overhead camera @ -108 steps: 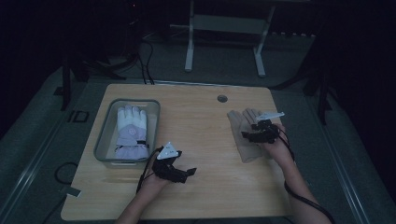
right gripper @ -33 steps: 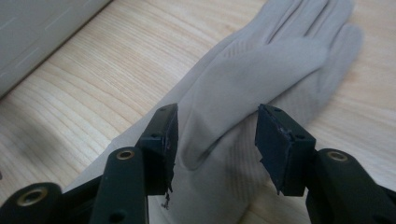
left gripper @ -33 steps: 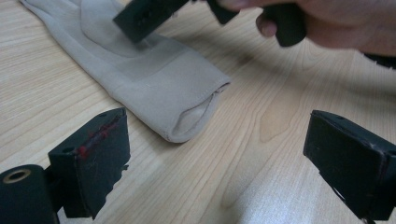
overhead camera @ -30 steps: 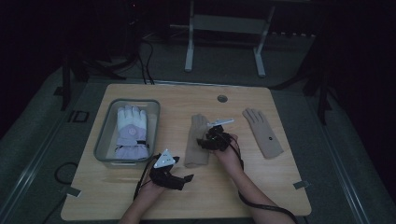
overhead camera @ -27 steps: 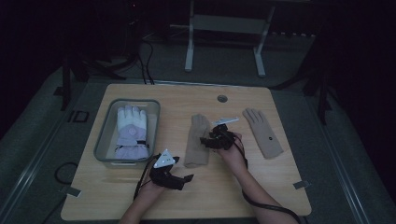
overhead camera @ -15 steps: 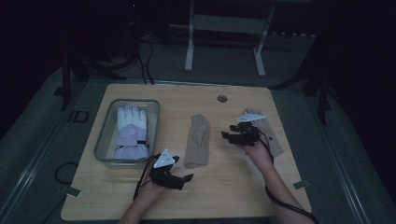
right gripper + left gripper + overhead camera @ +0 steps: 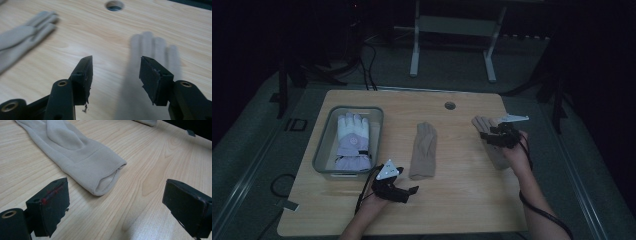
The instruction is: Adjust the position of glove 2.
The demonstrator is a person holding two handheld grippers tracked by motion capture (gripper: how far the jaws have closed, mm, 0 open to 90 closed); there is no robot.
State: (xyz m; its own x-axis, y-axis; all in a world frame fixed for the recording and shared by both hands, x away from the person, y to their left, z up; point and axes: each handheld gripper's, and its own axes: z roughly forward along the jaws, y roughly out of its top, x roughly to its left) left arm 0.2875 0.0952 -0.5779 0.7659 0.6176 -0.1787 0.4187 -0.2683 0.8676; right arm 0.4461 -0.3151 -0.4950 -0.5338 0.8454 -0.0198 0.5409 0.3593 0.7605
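- Our right gripper [image 7: 493,136] hangs over the right glove [image 7: 497,155] at the table's right side; the jaws stand part-way apart and have just been opening a little, with nothing between them.
- In the right gripper view the right gripper [image 7: 115,75] has both pads free, and the right glove [image 7: 150,50] lies blurred under and beyond them, fingers pointing toward the round hole [image 7: 114,5] in the table [image 7: 75,32].
- Our left gripper [image 7: 404,189] sits near the front edge of the table [image 7: 462,210], jaws spread wide and holding nothing.
- In the left gripper view the left gripper [image 7: 115,202] looks past its pads at the cuff of the middle glove [image 7: 75,155], which lies flat on the wood just beyond them, not touching either pad.
- From above, we see the middle glove [image 7: 424,150] flat at the table's centre, fingers away from us, well apart from the right glove.
- To the left stands a grey tray [image 7: 323,150] with a white and lilac glove [image 7: 352,142] inside it.
- The hole [image 7: 450,105] sits near the far edge.
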